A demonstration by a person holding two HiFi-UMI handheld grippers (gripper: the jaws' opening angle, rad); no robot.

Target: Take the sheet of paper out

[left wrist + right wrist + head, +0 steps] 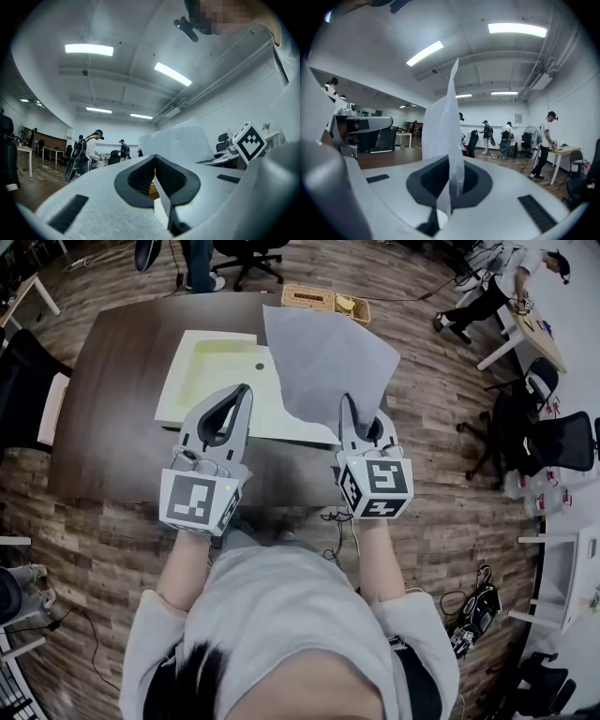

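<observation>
Only the head view looks down on the desk (117, 418), a dark brown wood-grain top, and on what lies there: a shallow rectangular case (217, 367), white at the rim and pale yellow-green inside, smooth like plastic, with a small dark round spot near its far right corner, and a woven basket (307, 298) at the far edge. That view also shows the sheet of paper (323, 357) as a broad, flat, pale grey shape held up off the desk, its lower corner pinched at the tip of the right gripper (349, 405) and its spread overlapping the right end of the case. The right gripper view shows the grip itself. There the sheet of paper (451, 119) stands nearly edge-on, thin and slightly curled, rising from between the black ribbed pads, and the jaws of the right gripper (450, 185) are closed tight on its bottom edge. The left gripper (244, 392) hovers over the near edge of the case in the head view. In its own view the left gripper (154, 161) has its jaws pressed together with nothing between them, their black pads finely ridged and set in matte white shells. Beyond them that view shows the sheet of paper (180, 140) face-on as a pale panel, with the right gripper's black-and-white marker cube (248, 142) to its side.
</observation>
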